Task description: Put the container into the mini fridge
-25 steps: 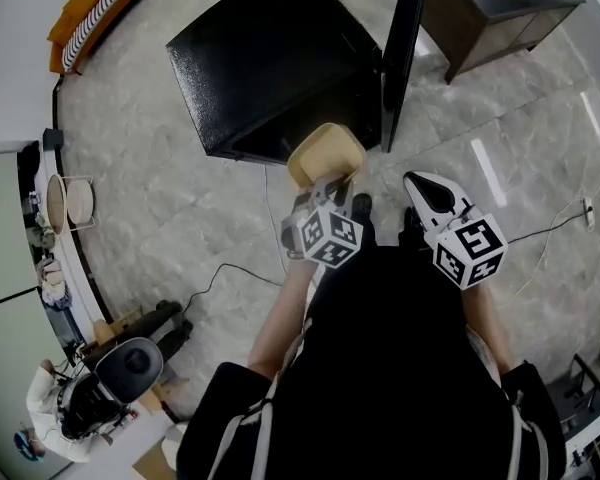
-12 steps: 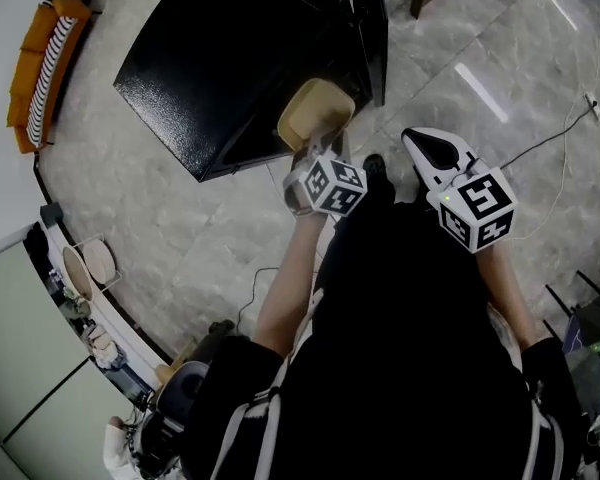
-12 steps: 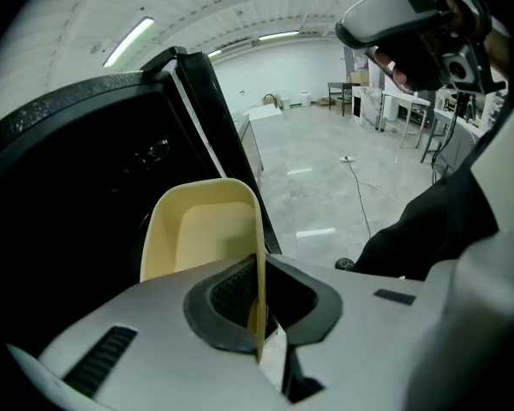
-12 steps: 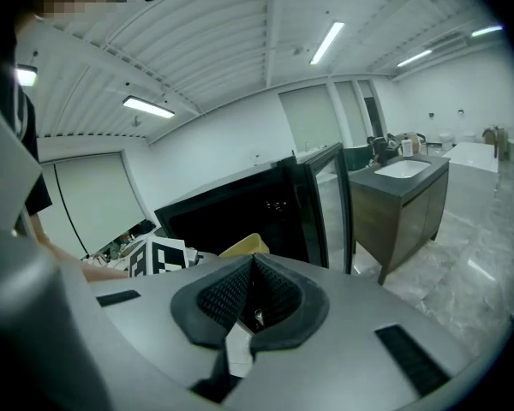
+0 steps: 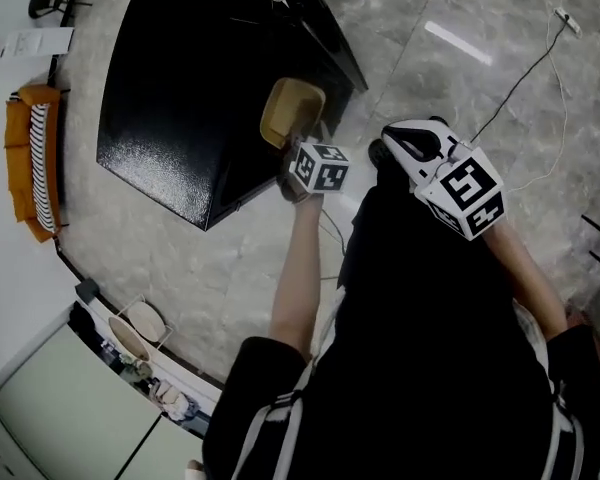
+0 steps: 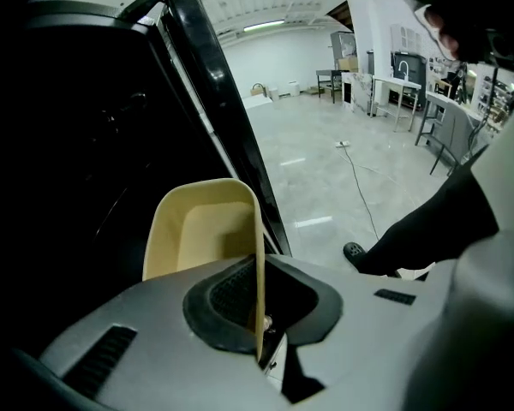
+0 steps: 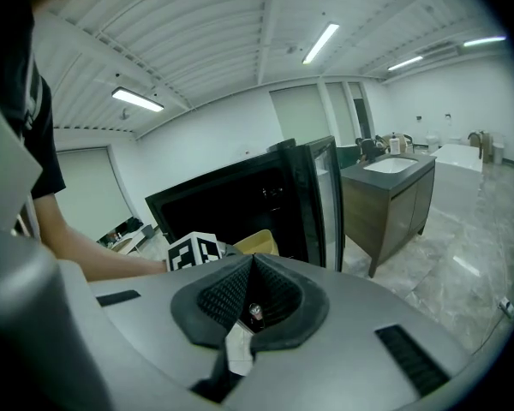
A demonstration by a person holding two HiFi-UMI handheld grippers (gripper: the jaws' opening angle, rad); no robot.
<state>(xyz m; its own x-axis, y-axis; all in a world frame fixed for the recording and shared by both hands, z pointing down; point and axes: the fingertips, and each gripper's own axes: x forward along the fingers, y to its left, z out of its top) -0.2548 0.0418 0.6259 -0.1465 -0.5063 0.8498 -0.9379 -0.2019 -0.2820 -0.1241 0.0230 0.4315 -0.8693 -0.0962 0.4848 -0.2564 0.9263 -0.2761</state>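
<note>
The beige container (image 5: 290,111) hangs tilted at the front of the black mini fridge (image 5: 180,88), right by its open door (image 5: 318,23). My left gripper (image 5: 300,150) is shut on the container's near wall. In the left gripper view the thin wall of the container (image 6: 204,228) runs straight into the left gripper (image 6: 259,319), with the dark fridge interior (image 6: 68,144) to its left. My right gripper (image 5: 398,140) hovers beside my body, shut and empty. In the right gripper view the right gripper (image 7: 251,268) looks toward the fridge (image 7: 227,204) and the container (image 7: 259,243).
The fridge door (image 6: 218,110) stands just right of the container. A dark cabinet with a sink (image 7: 394,199) is to the fridge's right. A cable (image 5: 520,68) lies on the marble floor. An orange sofa (image 5: 32,158) is far left.
The left gripper with the container has moved closer to the fridge's opening. The fridge now lies nearer and further left in the head view. The right gripper stayed shut beside the body.
</note>
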